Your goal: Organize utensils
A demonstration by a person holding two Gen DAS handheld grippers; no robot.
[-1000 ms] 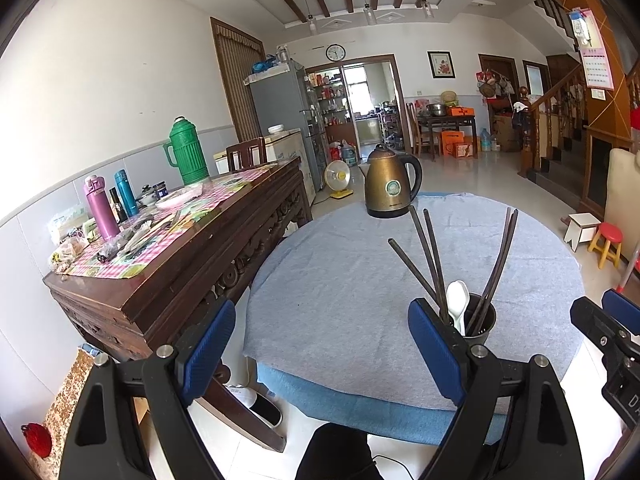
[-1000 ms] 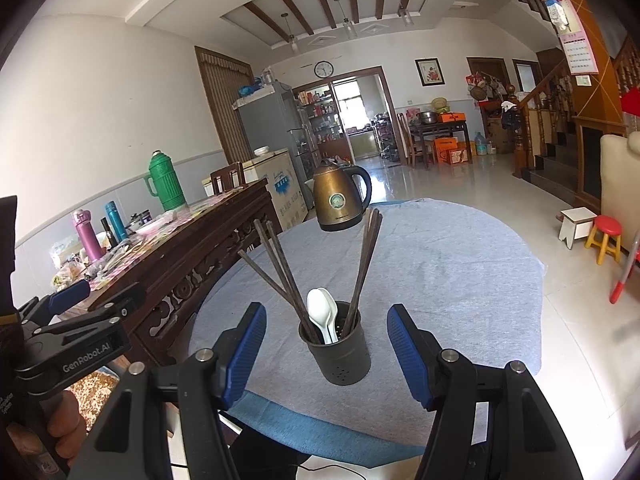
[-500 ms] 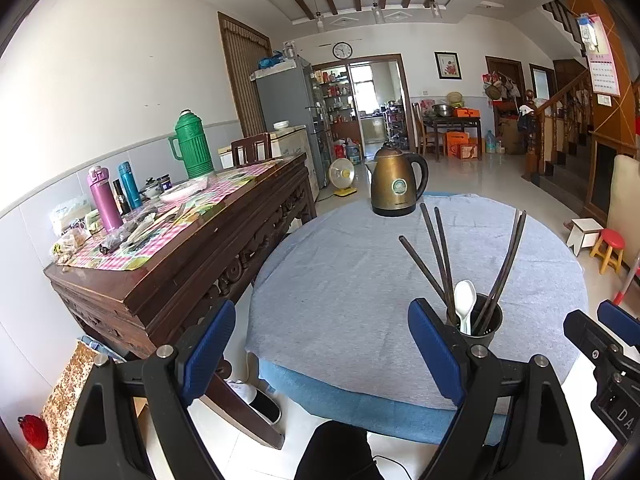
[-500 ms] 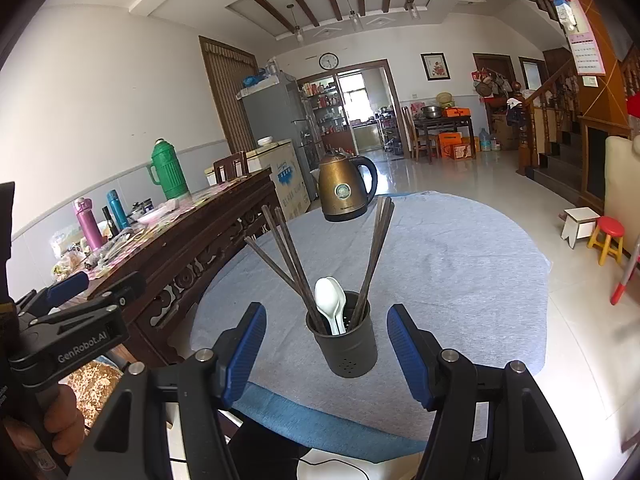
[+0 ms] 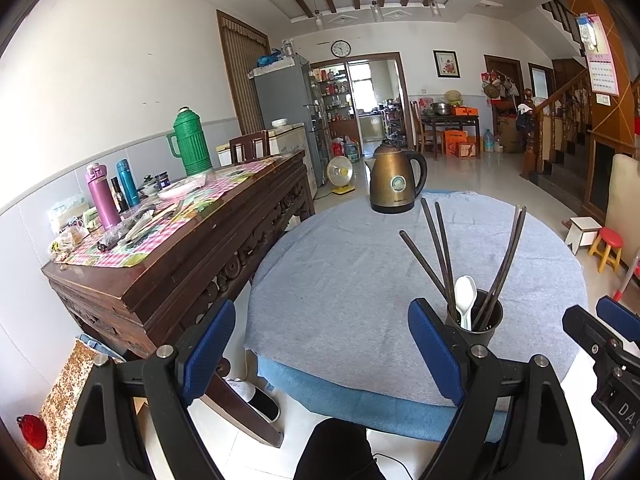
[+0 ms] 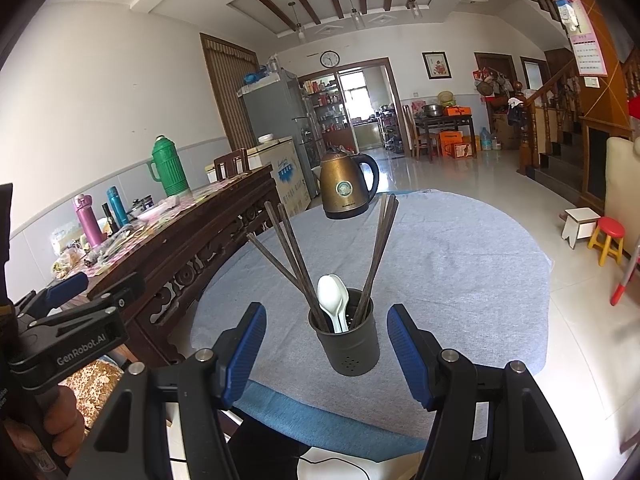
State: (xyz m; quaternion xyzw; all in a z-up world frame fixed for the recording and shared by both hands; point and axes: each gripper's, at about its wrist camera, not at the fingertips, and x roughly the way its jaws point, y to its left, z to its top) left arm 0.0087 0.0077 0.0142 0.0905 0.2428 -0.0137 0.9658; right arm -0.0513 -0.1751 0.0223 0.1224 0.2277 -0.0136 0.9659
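Backing slightly off the utensil holder, both tools, left tool and right tool, are hanging wide open and empty, and are needing to stay clear of the leaning chopsticks.

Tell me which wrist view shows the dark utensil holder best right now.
The right wrist view: the utensil holder stands whole and centred between the open jaws of the right gripper, with spoons and chopsticks clear. In the left wrist view, only its upper part shows; the left gripper hides the rest.
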